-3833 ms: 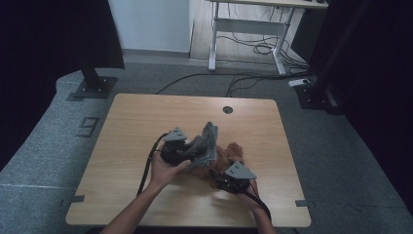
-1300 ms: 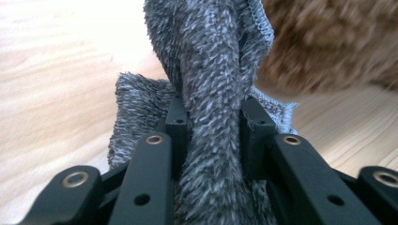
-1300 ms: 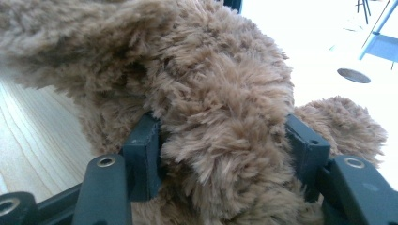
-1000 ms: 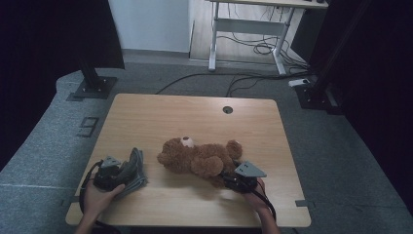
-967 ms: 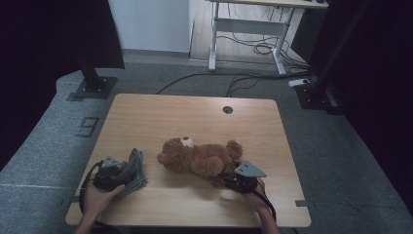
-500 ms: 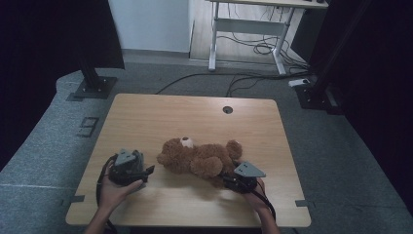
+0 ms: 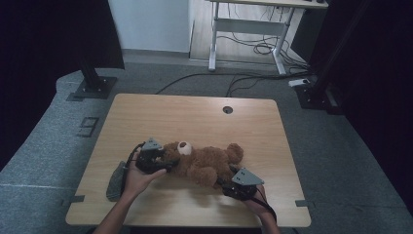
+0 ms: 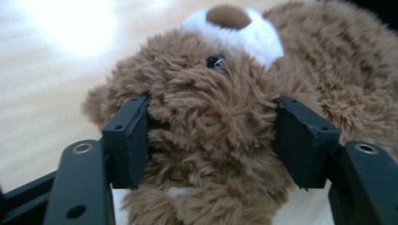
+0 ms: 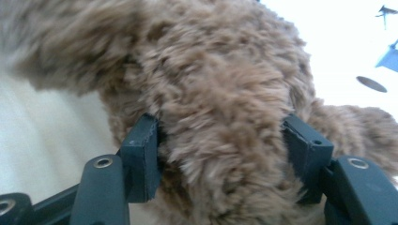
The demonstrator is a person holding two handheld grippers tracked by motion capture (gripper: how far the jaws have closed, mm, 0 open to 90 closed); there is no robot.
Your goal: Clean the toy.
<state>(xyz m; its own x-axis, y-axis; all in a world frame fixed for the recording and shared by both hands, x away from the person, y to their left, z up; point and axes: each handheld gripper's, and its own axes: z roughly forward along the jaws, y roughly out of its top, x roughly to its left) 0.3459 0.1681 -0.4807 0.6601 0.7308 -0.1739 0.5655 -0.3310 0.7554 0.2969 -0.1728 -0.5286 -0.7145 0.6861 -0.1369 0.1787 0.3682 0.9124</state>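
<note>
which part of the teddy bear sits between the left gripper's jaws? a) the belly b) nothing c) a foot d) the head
d: in the left gripper view the teddy bear has its head, under the white muzzle, between the two black jaws of the left gripper.

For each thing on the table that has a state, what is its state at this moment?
teddy bear: lying on the table, head toward the left gripper, gripped at both ends.
left gripper: jaws have just been closing, now pressed on both sides of the bear's head.
right gripper: jaws shut on a furry limb of the bear.
grey cloth: lying flat near the table's left edge, untouched.
table: bare wood.
</note>
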